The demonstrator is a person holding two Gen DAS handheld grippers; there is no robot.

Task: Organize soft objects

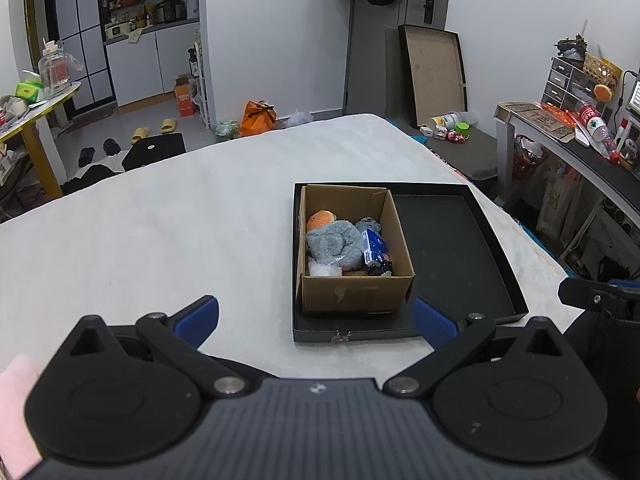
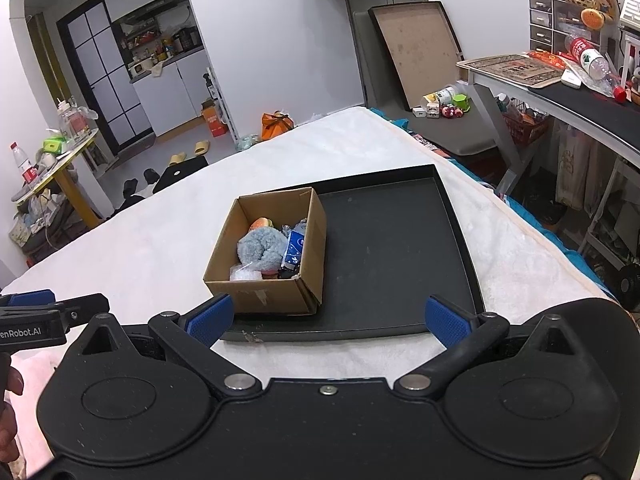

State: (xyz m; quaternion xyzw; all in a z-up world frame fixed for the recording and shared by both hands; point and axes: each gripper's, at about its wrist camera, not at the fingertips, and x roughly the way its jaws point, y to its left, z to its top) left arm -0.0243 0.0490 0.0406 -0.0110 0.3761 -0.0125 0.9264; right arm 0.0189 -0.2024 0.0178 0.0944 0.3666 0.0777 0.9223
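The job is looking almost done, I think: no soft toys are lying loose on the bed (image 1: 160,220) that I can see.

Just ahead of the left hand-held gripper (image 1: 316,320), a cardboard box (image 1: 356,292) is sitting in the left part of a flat black tray (image 1: 452,248). Inside the box a fluffy grey toy (image 1: 334,242), an orange plush (image 1: 319,220), a blue packet (image 1: 374,246) and a crinkly clear bag (image 1: 324,269) are piling together. The rest of the tray is holding nothing.

Both the left one and the right hand-held gripper (image 2: 328,316) are spreading wide and holding nothing.
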